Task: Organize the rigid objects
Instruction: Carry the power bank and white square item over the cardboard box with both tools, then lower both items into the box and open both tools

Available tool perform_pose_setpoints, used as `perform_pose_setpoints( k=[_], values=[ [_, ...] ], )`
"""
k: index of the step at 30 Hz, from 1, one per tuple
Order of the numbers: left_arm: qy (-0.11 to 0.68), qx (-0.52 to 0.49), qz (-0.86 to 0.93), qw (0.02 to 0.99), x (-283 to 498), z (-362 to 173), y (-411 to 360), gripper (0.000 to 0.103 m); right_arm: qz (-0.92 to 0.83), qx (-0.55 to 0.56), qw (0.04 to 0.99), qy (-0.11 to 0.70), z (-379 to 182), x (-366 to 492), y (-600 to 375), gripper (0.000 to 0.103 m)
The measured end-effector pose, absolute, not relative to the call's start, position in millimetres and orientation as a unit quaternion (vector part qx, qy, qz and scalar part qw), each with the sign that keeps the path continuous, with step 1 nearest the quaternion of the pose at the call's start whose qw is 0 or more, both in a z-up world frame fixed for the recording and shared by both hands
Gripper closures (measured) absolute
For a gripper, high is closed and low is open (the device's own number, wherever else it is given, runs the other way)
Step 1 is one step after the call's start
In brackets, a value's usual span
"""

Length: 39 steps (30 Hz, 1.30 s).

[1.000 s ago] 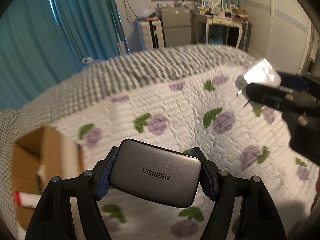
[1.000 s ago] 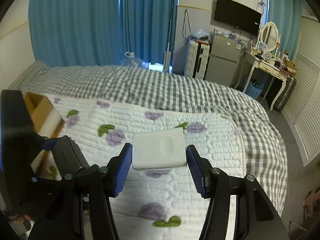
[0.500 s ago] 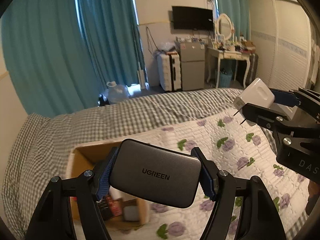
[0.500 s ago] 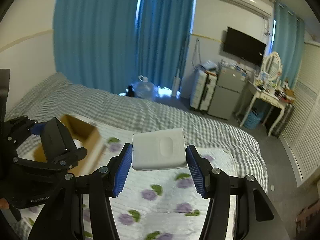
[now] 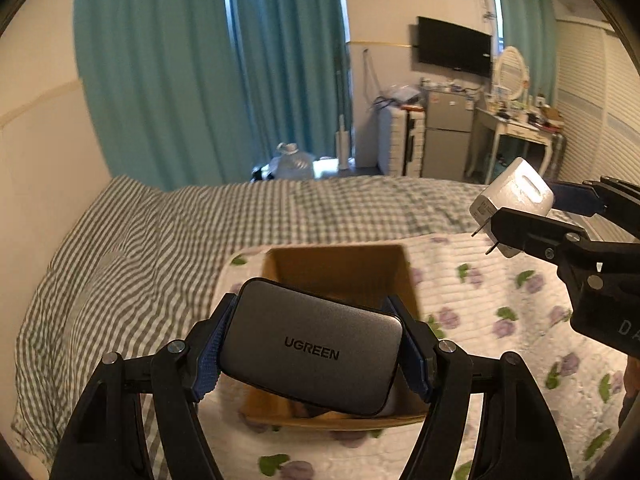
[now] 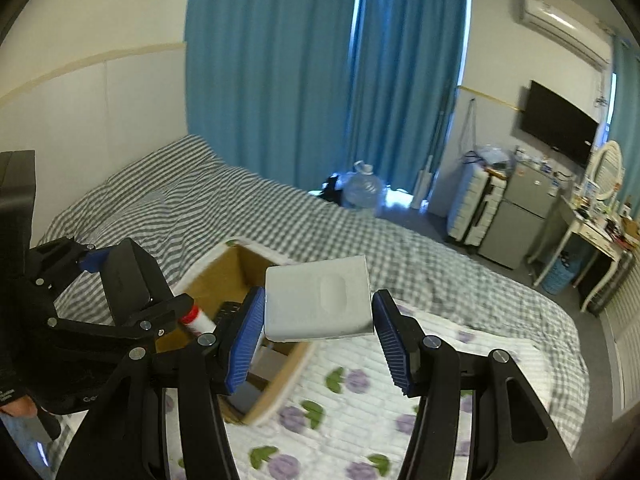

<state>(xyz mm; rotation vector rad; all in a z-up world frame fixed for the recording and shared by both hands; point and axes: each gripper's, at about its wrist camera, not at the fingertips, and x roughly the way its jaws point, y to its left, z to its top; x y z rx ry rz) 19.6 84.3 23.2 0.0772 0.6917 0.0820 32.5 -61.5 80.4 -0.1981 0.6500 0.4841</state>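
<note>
My left gripper (image 5: 312, 350) is shut on a grey UGREEN charger (image 5: 310, 344) and holds it in the air over the near side of an open cardboard box (image 5: 340, 268) on the bed. My right gripper (image 6: 320, 326) is shut on a white plug charger (image 6: 318, 298), held above the box's right edge (image 6: 280, 384). The white charger also shows at the right of the left wrist view (image 5: 514, 196), prongs pointing left. The left gripper and grey charger show at the left of the right wrist view (image 6: 124, 284).
The box holds a red-and-white tube (image 6: 196, 320) and dark items (image 6: 226, 312). It sits on a floral quilt (image 5: 500, 312) over a grey checked bedspread (image 5: 160, 240). Blue curtains, a water jug (image 6: 362, 192), fridge (image 5: 444, 136) and dressing table (image 5: 520, 132) stand beyond the bed.
Both grippers have swung left with their chargers still held. The cardboard box has come from the left edge to the centre of both views, now under the grippers.
</note>
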Motion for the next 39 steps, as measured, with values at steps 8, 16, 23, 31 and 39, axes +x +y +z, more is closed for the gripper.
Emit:
perform_pose_setpoints(
  k=[8, 16, 23, 31, 39],
  values=[
    [0.343, 0.018, 0.051, 0.938, 58, -21, 113, 0.029, 0.245, -0.099, 0.903, 0.337, 30, 72, -12, 0.048],
    [0.362, 0.030, 0.054, 0.930, 97, -57, 126, 0.029, 0.229, -0.100, 0.902, 0.352, -9, 119, 12, 0.048],
    [0.384, 0.043, 0.030, 0.922, 123, -70, 122, 0.029, 0.220, -0.101, 0.900, 0.363, -34, 151, 24, 0.048],
    [0.418, 0.057, 0.012, 0.907, 135, -91, 107, 0.029, 0.185, -0.122, 0.883, 0.413, -66, 169, 33, 0.048],
    [0.440, 0.040, 0.003, 0.897, 139, -98, 111, 0.028, 0.172, -0.143, 0.880, 0.420, -81, 167, 39, 0.048]
  ],
)
